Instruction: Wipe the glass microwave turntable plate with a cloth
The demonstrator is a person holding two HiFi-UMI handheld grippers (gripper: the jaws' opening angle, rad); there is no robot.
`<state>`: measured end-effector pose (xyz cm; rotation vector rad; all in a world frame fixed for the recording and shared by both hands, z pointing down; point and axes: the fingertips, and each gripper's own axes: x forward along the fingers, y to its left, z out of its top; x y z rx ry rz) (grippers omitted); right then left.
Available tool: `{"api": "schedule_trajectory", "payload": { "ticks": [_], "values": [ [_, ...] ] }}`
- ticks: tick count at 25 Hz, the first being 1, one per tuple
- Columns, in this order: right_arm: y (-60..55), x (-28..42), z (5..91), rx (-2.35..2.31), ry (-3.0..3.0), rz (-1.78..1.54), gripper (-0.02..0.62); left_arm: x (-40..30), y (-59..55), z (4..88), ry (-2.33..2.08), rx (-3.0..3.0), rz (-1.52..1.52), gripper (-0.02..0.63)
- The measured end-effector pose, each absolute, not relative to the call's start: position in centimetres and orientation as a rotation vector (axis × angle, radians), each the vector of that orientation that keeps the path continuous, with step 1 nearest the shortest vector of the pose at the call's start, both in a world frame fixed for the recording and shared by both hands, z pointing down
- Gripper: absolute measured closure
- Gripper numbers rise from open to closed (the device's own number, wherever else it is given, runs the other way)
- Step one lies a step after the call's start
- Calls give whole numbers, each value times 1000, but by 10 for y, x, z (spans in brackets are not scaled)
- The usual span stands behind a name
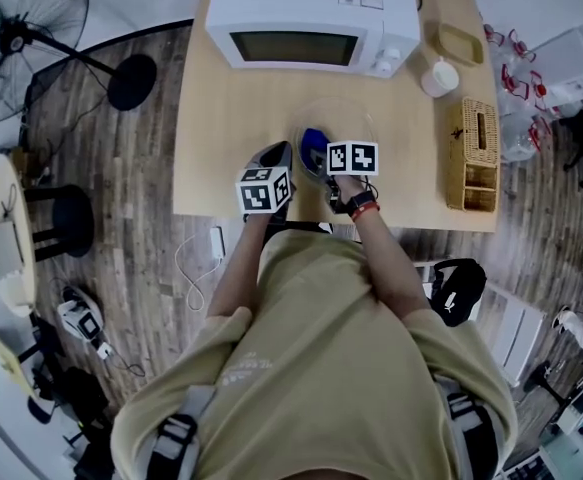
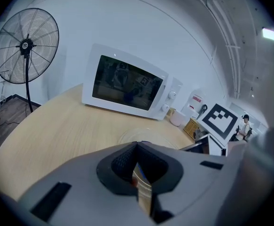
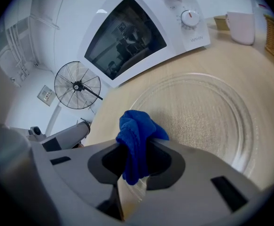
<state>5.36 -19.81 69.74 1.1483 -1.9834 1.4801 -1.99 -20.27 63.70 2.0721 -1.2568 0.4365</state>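
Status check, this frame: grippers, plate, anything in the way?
Right gripper shut on blue cloth, over glass plate. Left gripper shut, empty, beside it. Nothing blocking.

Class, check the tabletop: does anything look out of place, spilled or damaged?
The glass turntable plate lies on the table in front of the microwave, not inside it, and the microwave door is shut. Nothing looks spilled or broken.

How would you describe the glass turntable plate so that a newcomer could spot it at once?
On the wooden table, look just in front of the white microwave. The glass plate lies flat there, by the right tool, which holds a blue cloth. It alone is round, clear and ringed.
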Motion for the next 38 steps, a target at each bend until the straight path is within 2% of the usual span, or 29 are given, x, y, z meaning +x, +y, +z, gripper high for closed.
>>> {"api": "schedule_trajectory", "payload": {
  "ticks": [38],
  "values": [
    [-189, 153, 697, 1380, -1913, 1603, 494, 87, -204, 636, -1020, 2241, 553, 594]
  ]
}}
